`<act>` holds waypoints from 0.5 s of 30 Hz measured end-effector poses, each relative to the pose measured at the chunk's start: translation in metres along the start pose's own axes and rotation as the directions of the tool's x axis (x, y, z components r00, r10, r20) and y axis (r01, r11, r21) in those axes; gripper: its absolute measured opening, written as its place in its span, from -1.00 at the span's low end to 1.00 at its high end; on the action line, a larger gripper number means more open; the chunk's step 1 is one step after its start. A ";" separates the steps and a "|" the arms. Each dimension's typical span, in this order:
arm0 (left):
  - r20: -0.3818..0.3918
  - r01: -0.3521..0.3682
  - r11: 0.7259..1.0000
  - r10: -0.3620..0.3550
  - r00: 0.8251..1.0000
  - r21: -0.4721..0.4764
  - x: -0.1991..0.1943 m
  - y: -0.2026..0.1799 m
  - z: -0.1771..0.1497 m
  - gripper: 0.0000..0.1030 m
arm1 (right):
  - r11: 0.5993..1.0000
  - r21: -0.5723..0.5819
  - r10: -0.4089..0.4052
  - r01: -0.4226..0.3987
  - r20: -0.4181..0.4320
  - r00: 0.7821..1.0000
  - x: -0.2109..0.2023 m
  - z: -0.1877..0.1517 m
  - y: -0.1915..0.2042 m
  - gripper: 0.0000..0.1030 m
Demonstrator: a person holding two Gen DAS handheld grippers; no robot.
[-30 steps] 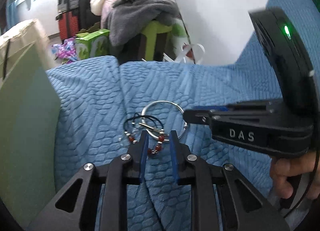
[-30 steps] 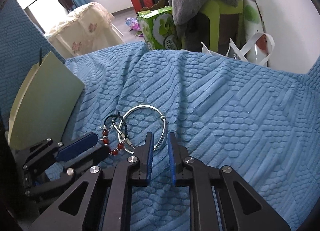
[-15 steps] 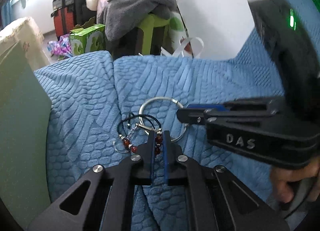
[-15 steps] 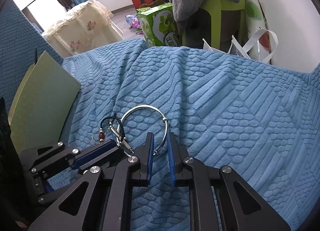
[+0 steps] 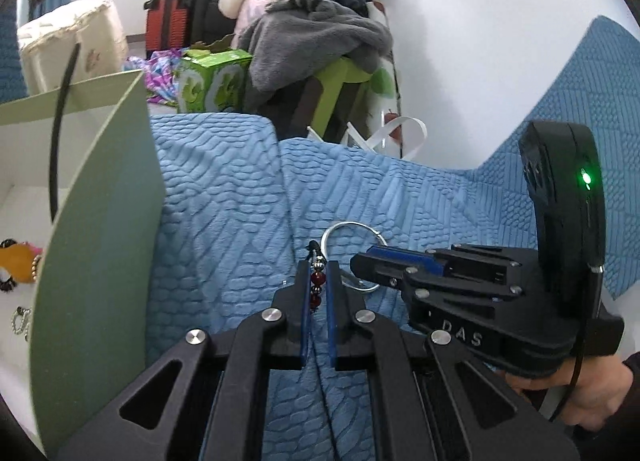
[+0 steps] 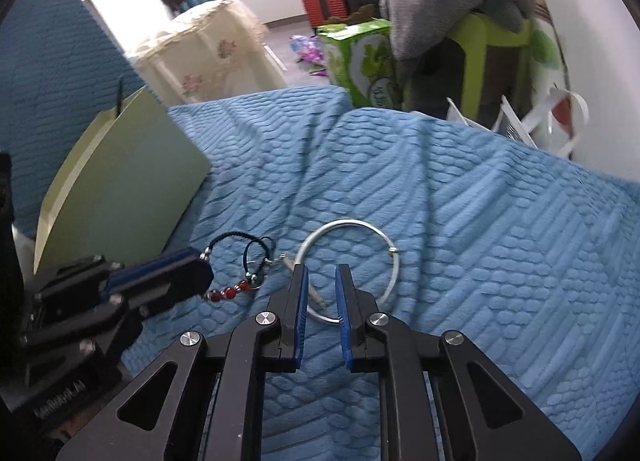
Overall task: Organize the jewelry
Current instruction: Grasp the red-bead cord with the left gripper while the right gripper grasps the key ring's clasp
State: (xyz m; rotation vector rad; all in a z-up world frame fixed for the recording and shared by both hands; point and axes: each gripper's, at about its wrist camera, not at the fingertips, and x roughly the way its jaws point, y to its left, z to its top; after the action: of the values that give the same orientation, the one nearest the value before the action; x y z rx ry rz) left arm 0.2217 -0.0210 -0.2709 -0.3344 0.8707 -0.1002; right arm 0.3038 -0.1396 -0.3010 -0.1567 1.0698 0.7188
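My left gripper [image 5: 319,275] is shut on a red-beaded bracelet with a black cord [image 5: 316,281] and holds it lifted off the blue blanket; it also shows in the right wrist view [image 6: 236,261], hanging from the left gripper [image 6: 192,281]. A silver bangle [image 6: 352,257] lies on the blanket. My right gripper [image 6: 322,281] hovers over the bangle's near edge, jaws narrowly apart and empty; it shows in the left wrist view [image 5: 360,261] at the right. A green box [image 5: 100,221] stands at left, with jewelry inside [image 5: 16,261].
The blue textured blanket [image 6: 480,221] covers the surface. Beyond its far edge are a green carton [image 5: 212,77], a green stool with piled clothes [image 5: 320,41] and suitcases. A white wall stands at right.
My left gripper closed on the beaded bracelet and lifted it toward the left, near the green box. The right gripper stayed over the bangle, jaws slightly wider.
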 end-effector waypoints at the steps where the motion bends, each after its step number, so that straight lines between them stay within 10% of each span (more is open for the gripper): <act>1: -0.001 -0.001 1.000 0.001 1.000 -0.005 0.000 0.001 0.001 -0.88 | 1.000 -0.007 0.009 -0.009 -0.001 1.000 0.001 0.000 0.002 -0.76; 15: -0.021 0.000 1.000 0.000 1.000 -0.016 0.002 0.006 0.002 -0.87 | 0.999 -0.033 -0.021 0.020 -0.040 0.999 0.022 0.001 0.009 -0.73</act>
State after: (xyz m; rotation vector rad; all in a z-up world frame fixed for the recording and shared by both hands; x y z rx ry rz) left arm 0.2241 -0.0151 -0.2731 -0.3489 0.8923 -0.0972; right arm 0.3051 -0.1221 -0.3172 -0.2104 1.0938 0.7175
